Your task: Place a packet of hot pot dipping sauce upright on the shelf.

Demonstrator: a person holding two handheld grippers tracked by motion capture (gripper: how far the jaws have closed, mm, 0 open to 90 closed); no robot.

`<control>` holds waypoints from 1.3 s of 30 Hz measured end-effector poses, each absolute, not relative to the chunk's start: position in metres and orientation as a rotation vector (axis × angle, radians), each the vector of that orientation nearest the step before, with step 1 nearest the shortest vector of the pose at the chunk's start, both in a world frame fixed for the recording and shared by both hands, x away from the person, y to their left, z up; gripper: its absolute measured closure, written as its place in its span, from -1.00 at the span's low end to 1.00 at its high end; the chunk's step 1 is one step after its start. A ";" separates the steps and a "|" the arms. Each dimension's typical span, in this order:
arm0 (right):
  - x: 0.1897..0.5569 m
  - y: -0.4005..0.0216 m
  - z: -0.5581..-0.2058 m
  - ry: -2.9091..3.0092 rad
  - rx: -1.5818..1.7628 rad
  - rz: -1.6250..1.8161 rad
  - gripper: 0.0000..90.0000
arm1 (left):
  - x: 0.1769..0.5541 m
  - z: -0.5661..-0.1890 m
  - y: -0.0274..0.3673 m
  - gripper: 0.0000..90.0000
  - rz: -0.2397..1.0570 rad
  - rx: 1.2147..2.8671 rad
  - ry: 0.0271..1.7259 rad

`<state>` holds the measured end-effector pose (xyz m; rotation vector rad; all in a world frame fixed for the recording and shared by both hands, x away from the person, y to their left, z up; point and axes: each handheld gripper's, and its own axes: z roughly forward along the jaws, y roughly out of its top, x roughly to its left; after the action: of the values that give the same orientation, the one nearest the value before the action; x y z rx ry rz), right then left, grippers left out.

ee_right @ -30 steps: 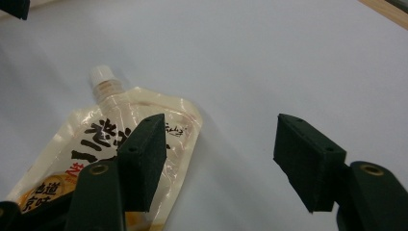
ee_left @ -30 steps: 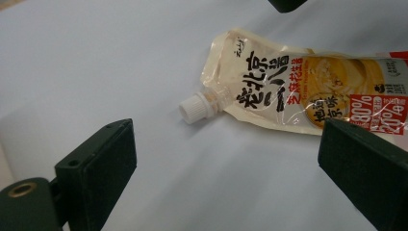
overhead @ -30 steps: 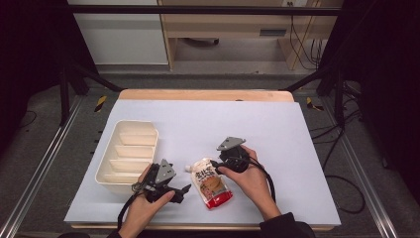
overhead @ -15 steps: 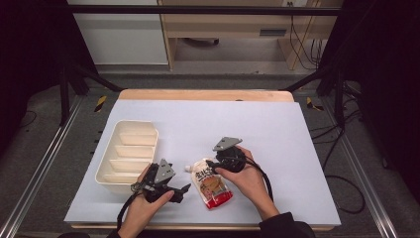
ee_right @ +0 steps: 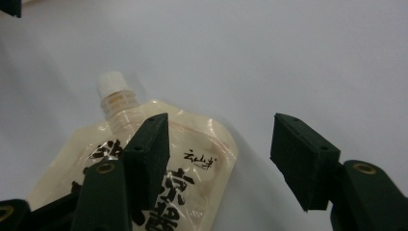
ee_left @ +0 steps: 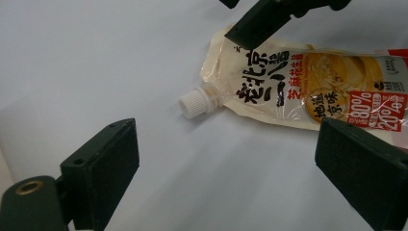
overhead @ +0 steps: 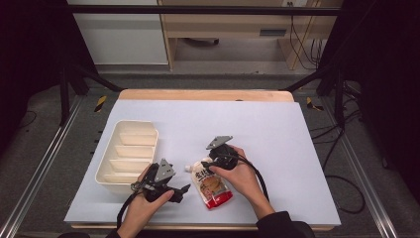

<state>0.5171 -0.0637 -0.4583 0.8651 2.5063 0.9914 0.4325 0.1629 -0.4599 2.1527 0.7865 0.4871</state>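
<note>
The sauce pouch (overhead: 211, 182) lies flat on the pale blue worktop (overhead: 277, 134), near its front edge. It is a cream, glossy spout pouch with black Chinese characters, a golden picture in the middle and a red bottom end. Its white ribbed screw cap (ee_left: 191, 103) is closed and points toward the far-left.

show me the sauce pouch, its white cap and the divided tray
sauce pouch (overhead: 213, 186), high view, on the printed front of the pouch.
white cap (ee_left: 192, 103), left gripper view, on the ribbed side of the screw cap.
divided tray (overhead: 154, 141), high view, on the right-hand rim.
</note>
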 end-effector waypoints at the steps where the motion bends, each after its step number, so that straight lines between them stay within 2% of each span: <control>1: 0.517 -0.064 -0.458 2.506 0.865 0.991 -0.13 | 0.433 -0.460 0.163 -0.82 0.485 2.155 0.786; 12: 0.521 -0.061 -0.465 2.575 0.884 1.002 -0.03 | 0.433 -0.460 0.163 -0.82 0.473 2.166 0.780; 24: 0.499 -0.066 -0.448 2.600 0.825 1.091 0.19 | 0.433 -0.460 0.163 -0.81 0.469 2.168 0.779; 32: 0.488 -0.069 -0.454 2.649 0.828 1.053 0.27 | 0.433 -0.460 0.162 -0.80 0.463 2.176 0.769; 35: 0.488 -0.067 -0.455 2.645 0.813 1.046 0.35 | 0.433 -0.461 0.162 -0.79 0.461 2.179 0.770; 39: 0.492 -0.064 -0.459 2.627 0.792 1.029 0.56 | 0.433 -0.461 0.162 -0.79 0.460 2.187 0.766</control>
<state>0.4922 -0.0644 -0.4588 0.7922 2.6269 1.0293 0.4331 0.1616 -0.4609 2.1874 0.7665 0.4604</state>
